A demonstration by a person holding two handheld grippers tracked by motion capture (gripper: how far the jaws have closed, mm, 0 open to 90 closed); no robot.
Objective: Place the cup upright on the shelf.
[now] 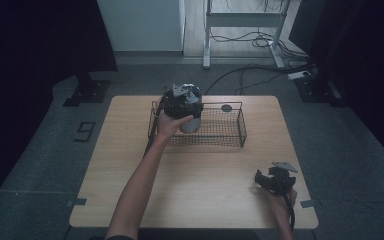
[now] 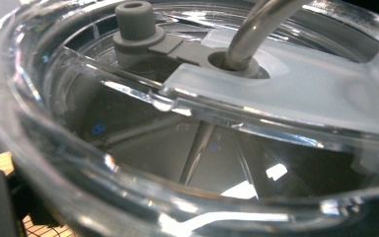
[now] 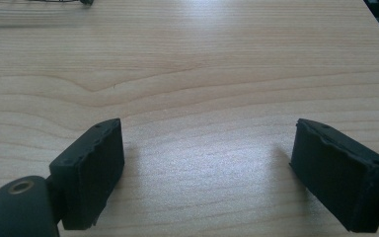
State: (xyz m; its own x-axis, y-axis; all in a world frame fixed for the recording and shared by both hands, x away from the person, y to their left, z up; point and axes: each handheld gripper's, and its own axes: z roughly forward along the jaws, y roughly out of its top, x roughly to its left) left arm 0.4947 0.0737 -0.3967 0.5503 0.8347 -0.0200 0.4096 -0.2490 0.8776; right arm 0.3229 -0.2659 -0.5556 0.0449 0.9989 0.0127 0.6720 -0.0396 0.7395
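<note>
The left gripper (image 1: 180, 102) has a clear tumbler (image 1: 190, 112) clamped in it, held over the left end of the wire basket (image 1: 230, 137), with the tumbler's base hanging down inside the basket's walls; I can't tell if it touches the mesh floor. Up close from the left gripper view, the tumbler (image 2: 187, 148) has a see-through lid (image 2: 296, 94) with a metal straw (image 2: 256, 29) poking through a hole and a grey rubber stopper (image 2: 135, 27) just beside it. There's a small dark round thing (image 1: 226, 107) near the basket's back rim. The right gripper (image 1: 272, 177) sits well away from the basket, near the front right corner of the tabletop (image 1: 205, 180), with its jaws spread wide apart and nothing but bare wood (image 3: 202, 98) between them.
</note>
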